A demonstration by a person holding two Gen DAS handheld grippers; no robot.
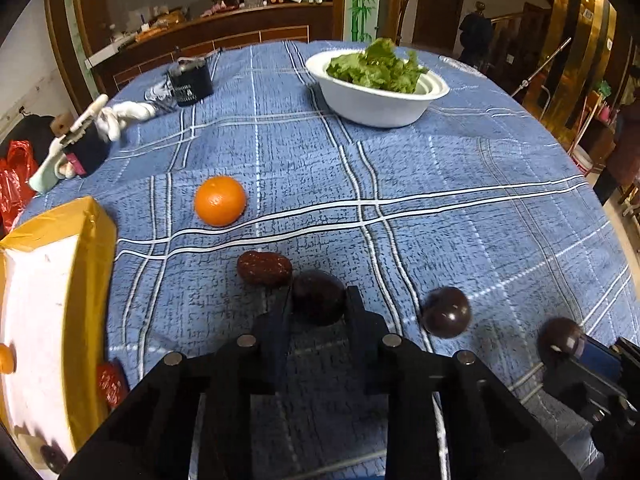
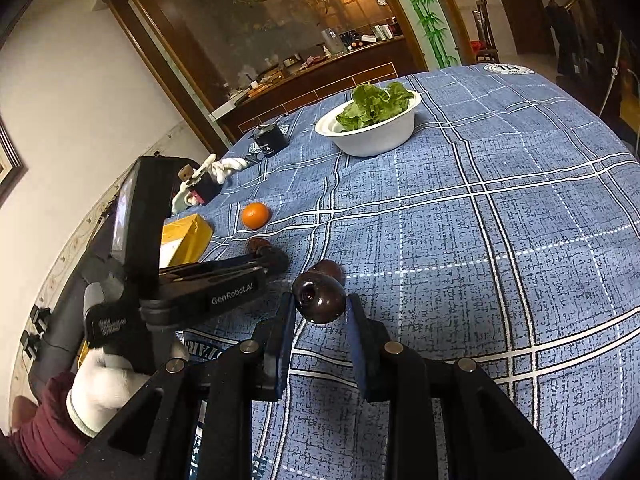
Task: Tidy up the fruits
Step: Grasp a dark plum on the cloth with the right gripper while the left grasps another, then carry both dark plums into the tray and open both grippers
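Glossy skin: dark purple round fruit (image 2: 320, 298) sits between the right gripper (image 2: 320, 312) fingers, which close on its sides; it looks lifted just clear of the cloth.
Handling: judged light, firm-shelled and smooth, so it may slip; a hold across its widest middle seems safest.
Left gripper (image 1: 318, 300): jaws bracket another dark fruit (image 1: 318, 296) resting on the cloth; contact looks likely, but I cannot tell if they press it.
Wrinkled date (image 1: 264, 267): at 10 o'clock of that fruit, touching or nearly so; judged softer, slightly tacky.
Third dark fruit (image 1: 446, 312): at 3 o'clock of the left gripper, loose, likely to roll.
Orange (image 1: 220, 206): at 11 o'clock, well apart, firm with a grippy peel.
Yellow box (image 1: 60, 264): at 9 o'clock, white inside, some fruit already in it.
Surface: blue plaid tablecloth (image 1: 460, 216), soft and slightly rumpled.
Room: white bowl of lettuce (image 1: 376, 96) at 12 o'clock; wooden counter beyond.
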